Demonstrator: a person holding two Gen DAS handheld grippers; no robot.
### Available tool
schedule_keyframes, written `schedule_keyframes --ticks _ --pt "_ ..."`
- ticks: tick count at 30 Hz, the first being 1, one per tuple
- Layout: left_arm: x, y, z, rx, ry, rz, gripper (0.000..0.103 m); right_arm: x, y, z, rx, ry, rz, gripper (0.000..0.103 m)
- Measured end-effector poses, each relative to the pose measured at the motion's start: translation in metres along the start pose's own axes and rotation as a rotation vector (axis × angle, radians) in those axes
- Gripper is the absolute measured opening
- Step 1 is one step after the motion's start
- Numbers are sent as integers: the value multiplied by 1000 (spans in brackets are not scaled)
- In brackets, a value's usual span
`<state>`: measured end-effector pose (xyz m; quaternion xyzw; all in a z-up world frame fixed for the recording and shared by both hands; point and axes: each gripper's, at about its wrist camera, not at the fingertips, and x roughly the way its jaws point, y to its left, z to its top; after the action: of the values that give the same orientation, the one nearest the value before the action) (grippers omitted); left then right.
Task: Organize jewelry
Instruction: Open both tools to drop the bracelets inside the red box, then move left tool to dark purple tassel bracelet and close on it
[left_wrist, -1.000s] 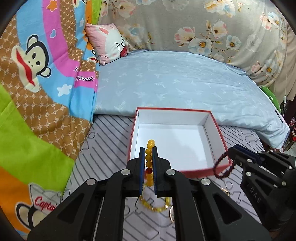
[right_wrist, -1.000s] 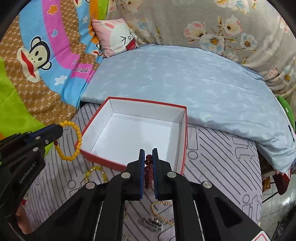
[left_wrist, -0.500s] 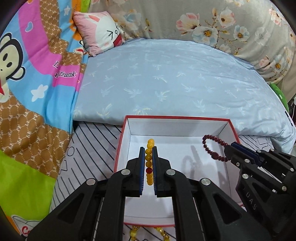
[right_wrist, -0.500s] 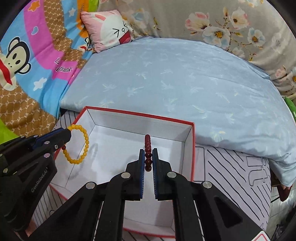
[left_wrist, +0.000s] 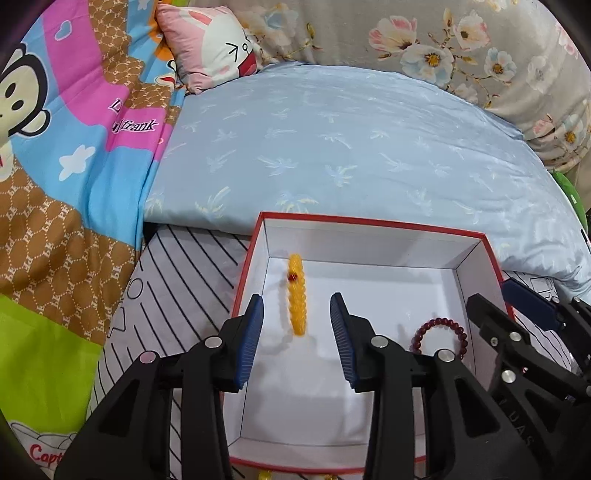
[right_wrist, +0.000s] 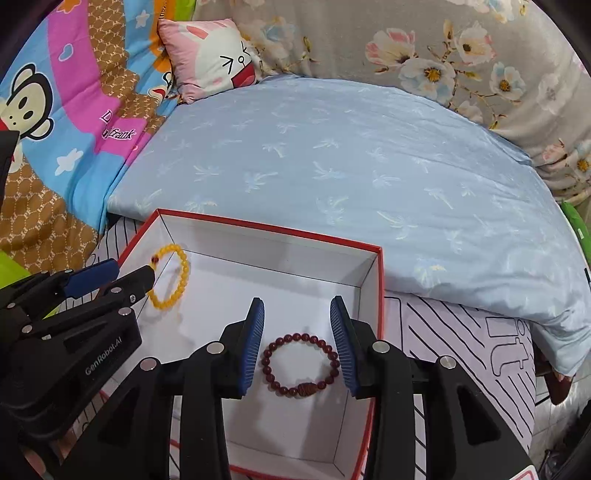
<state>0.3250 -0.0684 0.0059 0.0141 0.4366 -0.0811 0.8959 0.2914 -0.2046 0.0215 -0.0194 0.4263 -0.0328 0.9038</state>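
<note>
Left tongs (left_wrist: 297, 328) are hanging over the box (left_wrist: 369, 221) w/ jaws spread wide, gripping nothing. The yellow bracelet (left_wrist: 297, 299) is sitting right betw. the two blue pads, edge-on in the left cam, not touching either one; can't tell if it's resting on the box floor yet or mid-air. From the right cam the yellow bracelet (right_wrist: 170, 277) is showing as a loop just off the left tongs' (right_wrist: 129, 275) tips, near the box's far-left corner.

Right tongs (right_wrist: 297, 341) are also spread wide, released. The dark red bracelet (right_wrist: 300, 363) is lying flat on the white box floor betw. + just below the right pads, clear of both. Box (right_wrist: 380, 280) is sitting on striped cloth (right_wrist: 461, 332), w/ a blue blanket (right_wrist: 332, 155) beyond the tongs.
</note>
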Motion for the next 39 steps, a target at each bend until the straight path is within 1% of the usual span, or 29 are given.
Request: schedule_keyframes --ticks 4,8,10,14,17,18,21,23,29,33,36,39 --pt "-13 5 -8 -10 -7 -2 36 -19 -1 -9 5 -13 -4 43" --pt "-37 4 -19 10 -24 5 36 -43 1 -19 -10 -41 -27 43" --pt "-49 4 -25 17 -34 3 36 -58 -1 -26 -6 -57 -29 46" --pt "-75 8 -42 30 -48 10 36 -87 0 -46 -15 -79 -40 47" --pt "-93 11 -58 33 -63 38 37 -109 1 -69 -33 -92 -57 48" --pt "-97 14 -65 33 -62 37 37 -115 2 -75 -36 -94 -61 48" --pt "-103 20 -85 26 -45 40 37 -128 0 -99 -35 -91 -68 49" --pt "-105 24 -99 12 -28 31 37 -133 -4 -116 -25 -73 -60 49" --pt "-100 27 -139 2 27 39 37 -137 -7 -163 1 -20 -54 49" --pt "-100 28 -161 -9 60 24 37 -137 -5 -193 0 15 -62 49" --pt "-101 25 -180 -12 86 9 37 -139 -9 -211 32 38 -42 49" --pt "-106 19 -203 -2 116 -31 37 -142 -11 -225 55 53 -38 49"
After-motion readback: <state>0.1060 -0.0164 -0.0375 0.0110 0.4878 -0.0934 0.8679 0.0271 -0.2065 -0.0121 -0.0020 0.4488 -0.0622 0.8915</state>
